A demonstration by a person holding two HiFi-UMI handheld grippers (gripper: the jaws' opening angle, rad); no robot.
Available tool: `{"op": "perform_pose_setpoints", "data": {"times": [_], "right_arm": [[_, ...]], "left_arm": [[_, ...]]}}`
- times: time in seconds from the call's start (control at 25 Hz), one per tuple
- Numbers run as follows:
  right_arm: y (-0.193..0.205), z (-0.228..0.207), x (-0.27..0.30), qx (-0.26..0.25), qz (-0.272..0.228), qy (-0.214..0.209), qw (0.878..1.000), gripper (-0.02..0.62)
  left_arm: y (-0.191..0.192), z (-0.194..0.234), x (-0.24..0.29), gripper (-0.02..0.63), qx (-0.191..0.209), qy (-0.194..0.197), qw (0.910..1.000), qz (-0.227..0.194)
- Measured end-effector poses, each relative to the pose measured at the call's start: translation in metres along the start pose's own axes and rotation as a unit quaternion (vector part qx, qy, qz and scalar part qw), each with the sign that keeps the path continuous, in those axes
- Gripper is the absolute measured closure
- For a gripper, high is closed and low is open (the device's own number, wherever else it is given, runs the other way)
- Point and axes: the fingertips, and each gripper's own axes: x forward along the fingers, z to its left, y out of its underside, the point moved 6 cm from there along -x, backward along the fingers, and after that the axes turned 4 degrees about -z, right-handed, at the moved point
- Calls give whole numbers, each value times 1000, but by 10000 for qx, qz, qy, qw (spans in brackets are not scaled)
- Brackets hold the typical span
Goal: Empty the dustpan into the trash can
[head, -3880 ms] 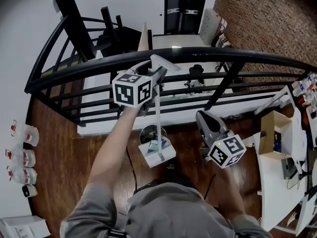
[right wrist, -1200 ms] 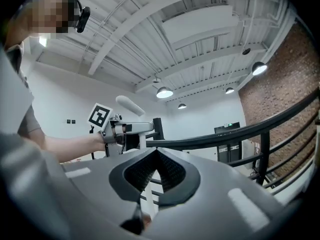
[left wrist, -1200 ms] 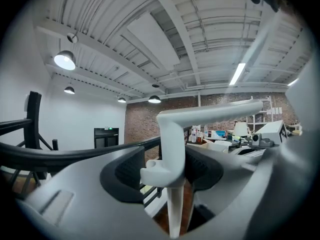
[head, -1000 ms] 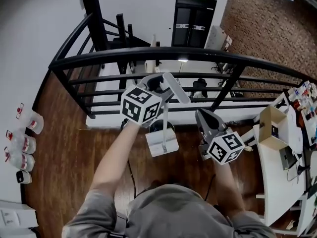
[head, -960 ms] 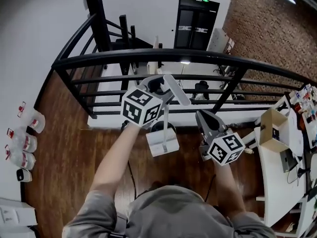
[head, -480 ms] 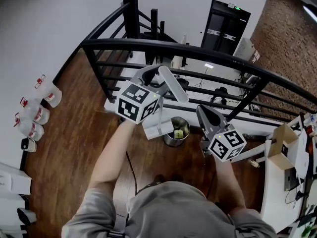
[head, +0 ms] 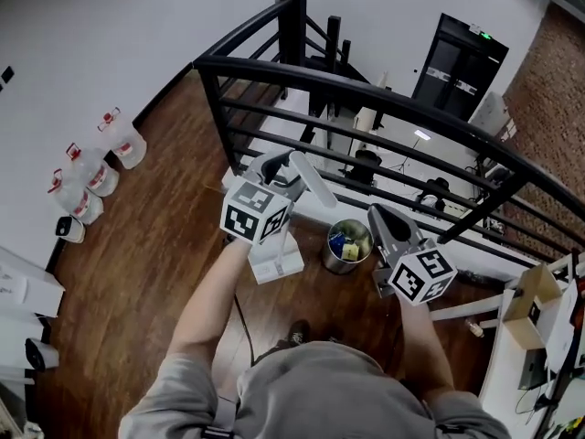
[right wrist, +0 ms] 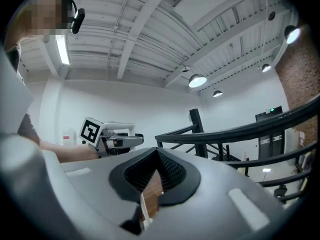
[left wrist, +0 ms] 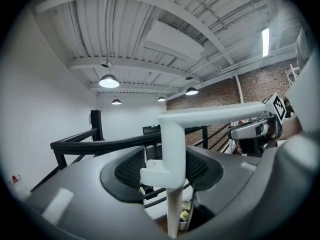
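One dustpan [head: 277, 263] hangs lengthwise vertical, pan end lowermost.

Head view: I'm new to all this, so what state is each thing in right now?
Trash can: upright, open-topped, litter inside.
Dustpan: held by its handle, beside the trash can, not over it.
Left gripper: shut on the dustpan's handle.
Right gripper: shut, nothing in it.
Jugs by the wall: upright, red-capped.

Dark wood floor [head: 146, 245], black metal railing [head: 366, 92], white walls [head: 91, 44], brick wall [head: 558, 80] far right, round ceiling lamps [left wrist: 109, 81].
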Motion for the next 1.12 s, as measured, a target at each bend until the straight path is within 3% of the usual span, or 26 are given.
{"op": "perform_pose_setpoints", "data": {"times": [0.44, 0.76, 1.12], "right_arm": [[26, 17, 22, 120, 370, -432, 9983, 597], [47, 13, 14, 173, 714, -367, 9966, 597], [52, -3, -7, -40, 1023, 84, 9947, 597]], "left_arm": [[107, 1, -41, 387, -588, -517, 9941, 748], [166, -32, -35, 388, -639, -168, 9938, 894], [221, -54, 5, 388, -620, 195, 9938, 903]]}}
